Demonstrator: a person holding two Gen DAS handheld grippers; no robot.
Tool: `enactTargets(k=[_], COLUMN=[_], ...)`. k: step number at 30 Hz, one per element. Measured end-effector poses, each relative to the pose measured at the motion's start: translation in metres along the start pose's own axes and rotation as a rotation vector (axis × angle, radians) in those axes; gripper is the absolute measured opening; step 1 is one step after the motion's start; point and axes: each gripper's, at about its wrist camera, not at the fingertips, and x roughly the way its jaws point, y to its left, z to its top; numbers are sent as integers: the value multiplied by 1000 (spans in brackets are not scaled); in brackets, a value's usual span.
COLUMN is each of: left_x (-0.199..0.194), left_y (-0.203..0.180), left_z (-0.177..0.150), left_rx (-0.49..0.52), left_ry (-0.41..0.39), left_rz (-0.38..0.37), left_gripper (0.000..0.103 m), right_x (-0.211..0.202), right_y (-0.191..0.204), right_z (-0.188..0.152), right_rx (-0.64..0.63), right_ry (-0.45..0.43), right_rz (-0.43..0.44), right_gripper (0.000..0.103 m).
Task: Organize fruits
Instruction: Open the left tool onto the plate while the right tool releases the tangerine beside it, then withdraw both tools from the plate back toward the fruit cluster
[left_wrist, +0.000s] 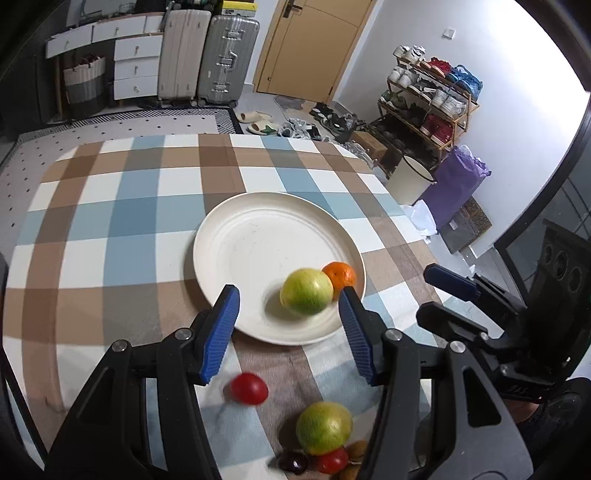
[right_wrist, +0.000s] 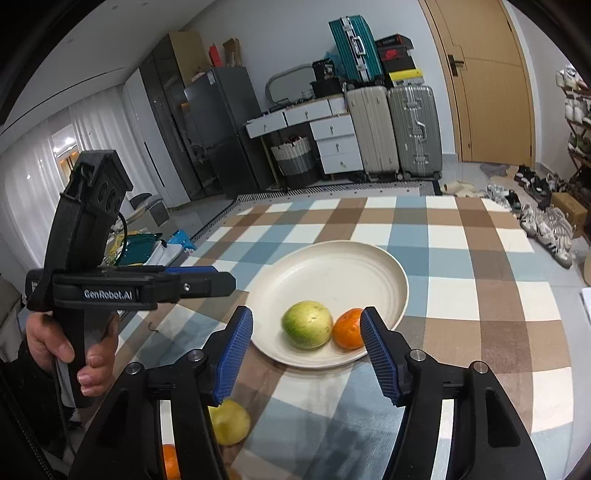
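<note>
1. Left of the left gripper (left_wrist: 288, 325), whose jaws stand partly apart and hold nothing, the checked tablecloth (left_wrist: 92, 221) lies bare; a fruit nudged that way has nothing visible to stop it rolling.
2. Below its jaws a red tomato (left_wrist: 249, 387) sits loose and blurred, near a green citrus (left_wrist: 323, 428) in a tight cluster; a grab there could scatter the neighbours.
3. Ahead, on the cream plate (left_wrist: 236, 236), a green citrus (left_wrist: 306, 291) touches an orange mandarin (left_wrist: 340, 275) at the near rim; another fruit dropped against them may push one off.
4. The right gripper (right_wrist: 306, 350), likewise half open and empty, hangs close beside; the two could collide over the plate.
</note>
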Motion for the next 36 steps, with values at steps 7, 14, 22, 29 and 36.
enactTargets(k=[7, 14, 22, 29, 36], left_x=[-38, -71, -102, -120, -119], left_y=[-21, -37, -44, -44, -45], left_z=[-17, -34, -63, -85, -116], left_rx=[15, 22, 0, -2, 0], left_ry=[-69, -109, -153, -176, -144], left_rz=[84, 121, 137, 158, 150], left_gripper=[75, 84, 102, 102, 102], right_x=[-26, -51, -76, -95, -110], right_y=[22, 39, 55, 68, 76], right_z=[-1, -7, -19, -36, -52], right_rx=[-20, -37, -43, -59, -62], right_ry=[-48, -97, -130, -141, -150], right_rz=[-5, -20, -24, -38, -52], right_gripper=[70, 91, 100, 101, 102])
